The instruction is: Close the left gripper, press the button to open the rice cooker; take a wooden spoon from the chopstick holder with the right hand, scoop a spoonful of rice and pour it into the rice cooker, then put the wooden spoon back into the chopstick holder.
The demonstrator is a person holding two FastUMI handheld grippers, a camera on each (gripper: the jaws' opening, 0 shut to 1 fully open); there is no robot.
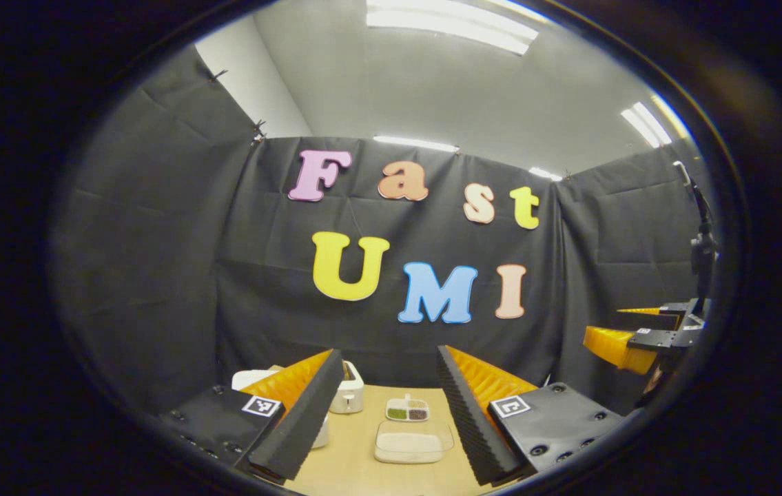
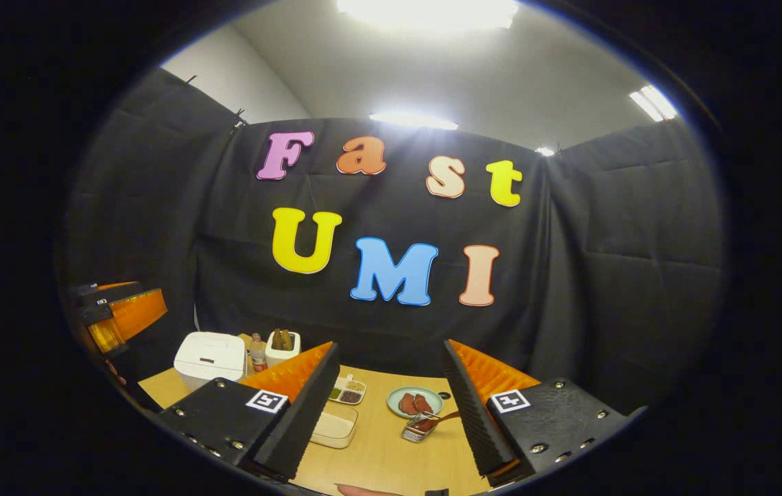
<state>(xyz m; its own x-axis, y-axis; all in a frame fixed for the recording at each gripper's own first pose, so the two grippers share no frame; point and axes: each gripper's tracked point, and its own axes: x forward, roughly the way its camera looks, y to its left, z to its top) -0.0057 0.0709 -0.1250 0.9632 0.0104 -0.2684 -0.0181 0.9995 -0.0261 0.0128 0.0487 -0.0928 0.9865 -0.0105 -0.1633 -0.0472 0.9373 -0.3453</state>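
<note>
The white rice cooker (image 2: pixel 210 357) stands shut at the table's back left; in the left gripper view its corner (image 1: pixel 247 378) peeks out behind my own finger. Beside it is the white chopstick holder (image 2: pixel 282 348) (image 1: pixel 348 393) with brown wooden handles (image 2: pixel 282 337) sticking up. A clear box of rice (image 1: pixel 410 442) (image 2: pixel 335 427) lies in front on the table. My left gripper (image 1: pixel 389 362) is open and held above the table, short of the box. My right gripper (image 2: pixel 389 351) is open too, with nothing between its fingers.
A small divided dish (image 1: pixel 408 410) (image 2: pixel 348 390) of grains sits behind the rice box. A bottle (image 2: pixel 258 353) stands between cooker and holder. A plate with meat (image 2: pixel 415 401) and a small metal basket (image 2: pixel 420 427) lie right of centre on the wooden table (image 2: pixel 384 448).
</note>
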